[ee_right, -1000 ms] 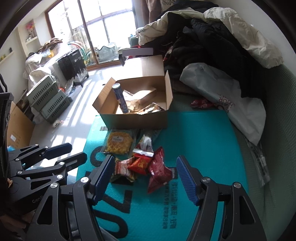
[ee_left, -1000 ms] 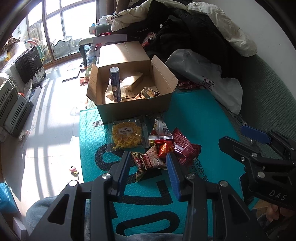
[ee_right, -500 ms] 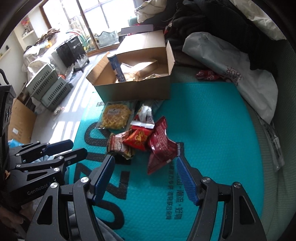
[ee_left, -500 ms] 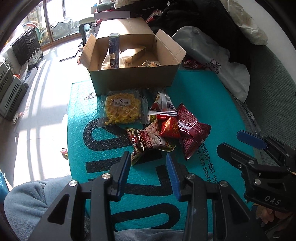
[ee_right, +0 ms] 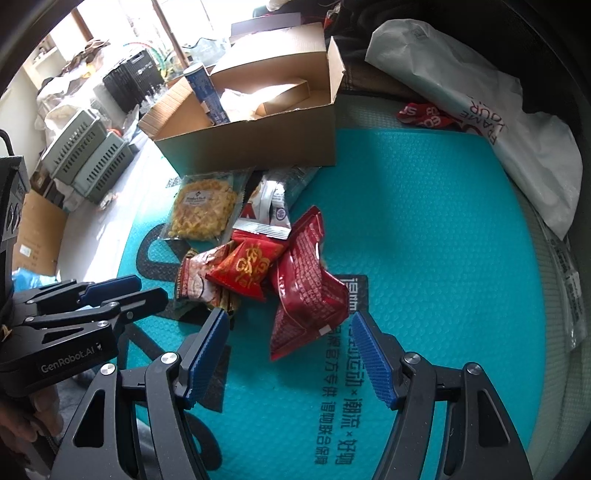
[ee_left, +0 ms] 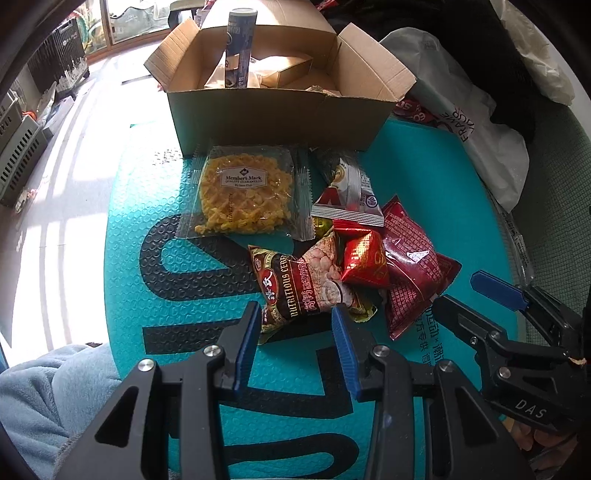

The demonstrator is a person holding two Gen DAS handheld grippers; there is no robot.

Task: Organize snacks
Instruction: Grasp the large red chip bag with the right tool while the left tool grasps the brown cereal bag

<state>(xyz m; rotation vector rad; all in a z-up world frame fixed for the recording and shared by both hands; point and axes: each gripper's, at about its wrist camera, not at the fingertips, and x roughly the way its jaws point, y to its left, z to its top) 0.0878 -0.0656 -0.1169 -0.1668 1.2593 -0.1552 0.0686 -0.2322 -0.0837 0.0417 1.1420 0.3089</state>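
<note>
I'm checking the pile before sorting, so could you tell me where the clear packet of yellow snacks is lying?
The clear packet of yellow snacks lies flat on the teal mat, just in front of the cardboard box, at the left edge of the pile beside the silver packet.

place: lived-in home room | floor: teal embossed foam mat [ee_right: 424, 206] with black lettering | light: tall sunlit windows [ee_right: 173, 22] | clutter: heap of dark and cream coats [ee_left: 517, 40], white plastic shopping bag [ee_right: 480, 96], grey-green slatted plastic crates [ee_right: 88, 155], open brown cardboard box [ee_left: 273, 110] | loose snack packets [ee_left: 332, 266] on mat
</note>
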